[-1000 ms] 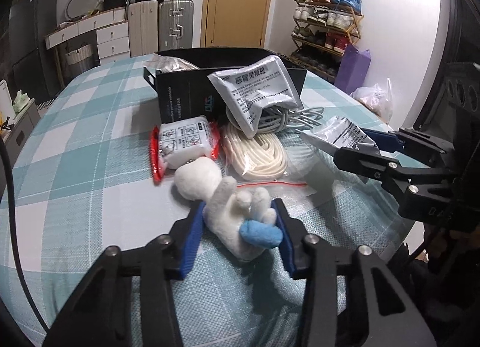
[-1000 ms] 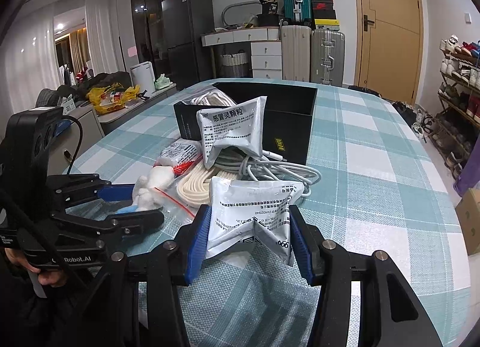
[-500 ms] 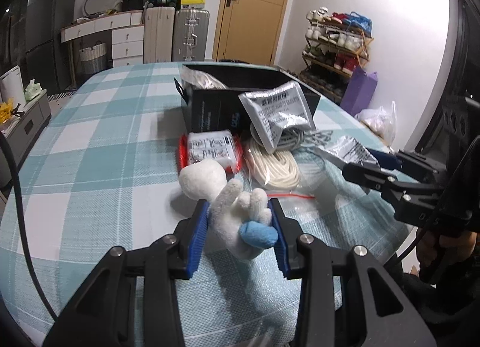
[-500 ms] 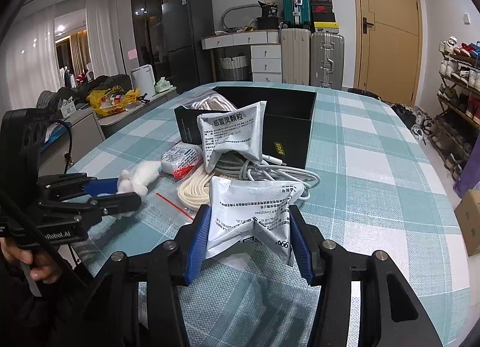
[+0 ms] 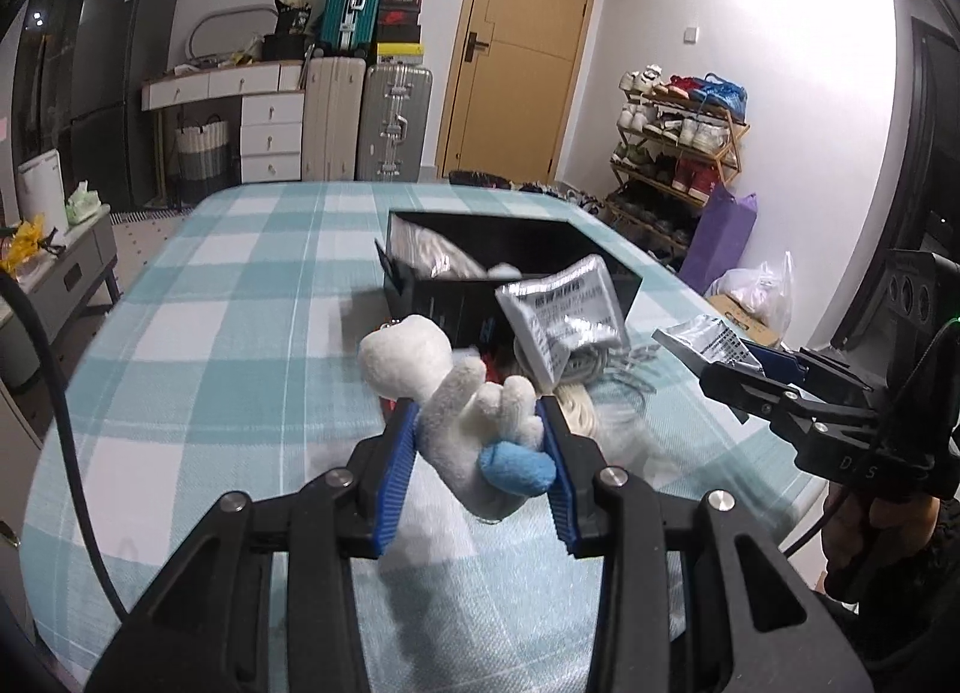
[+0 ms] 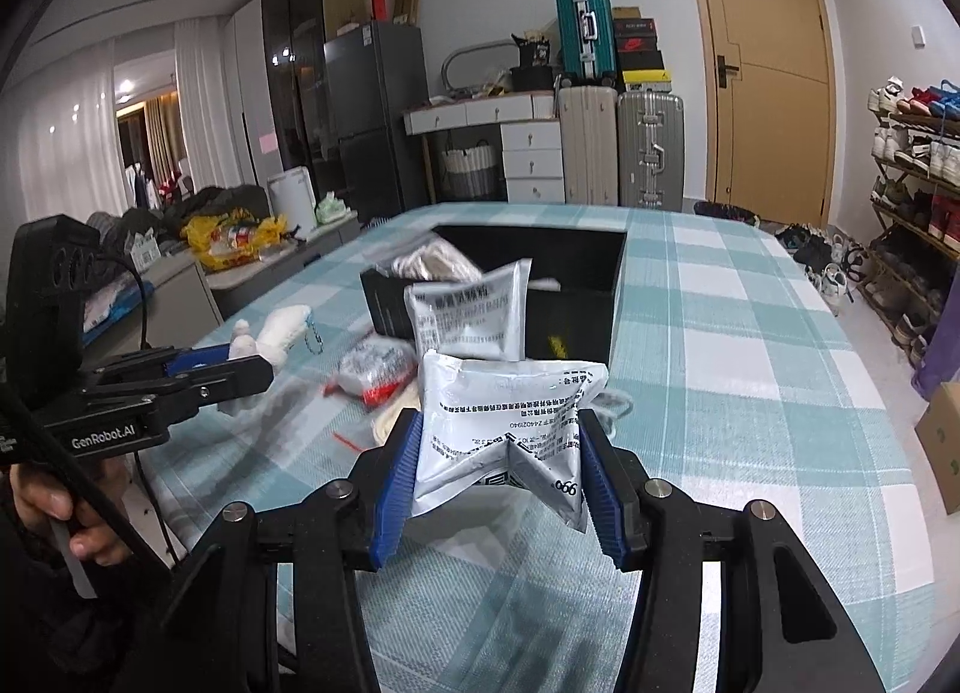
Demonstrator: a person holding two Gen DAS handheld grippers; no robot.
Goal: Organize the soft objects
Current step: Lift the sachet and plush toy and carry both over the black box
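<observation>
1. The bench [image 5: 228,297], under a teal check cloth, is carrying a black box [image 5: 510,267] with its top open and a heap of soft goods spilling against its near wall: a leaning pouch [image 5: 564,321], pale rope [image 5: 576,414], grey cable [image 5: 624,387] and a red-edged packet [image 6: 375,372].

2. The left tongs [image 5: 477,453] are gripping a white plush [image 5: 456,411] by its body, their blue pads pressing into the fabric, with the toy's head jutting forward and its blue foot bulging toward the camera. The toy appears to be hanging clear of the cloth, short of the box.

3. The right tongs [image 6: 498,453] are clamping a silver pouch [image 6: 504,429] so hard that it is buckling into a ridge; it is hovering above the cloth, just before the heap.

4. Both tongs are tilting downward and pointing toward the box, the right ones lying to the right of the left ones and well apart from them.

5. Likely risks: the plush is being pinched low on its body, so the heavy head could swing and work it loose; the creased pouch could slide out; either load could catch the leaning pouch or the cable on its way in and drag the heap.

6. A small chain [image 6: 312,333] is dangling from the plush and could snag on the box rim.
</observation>
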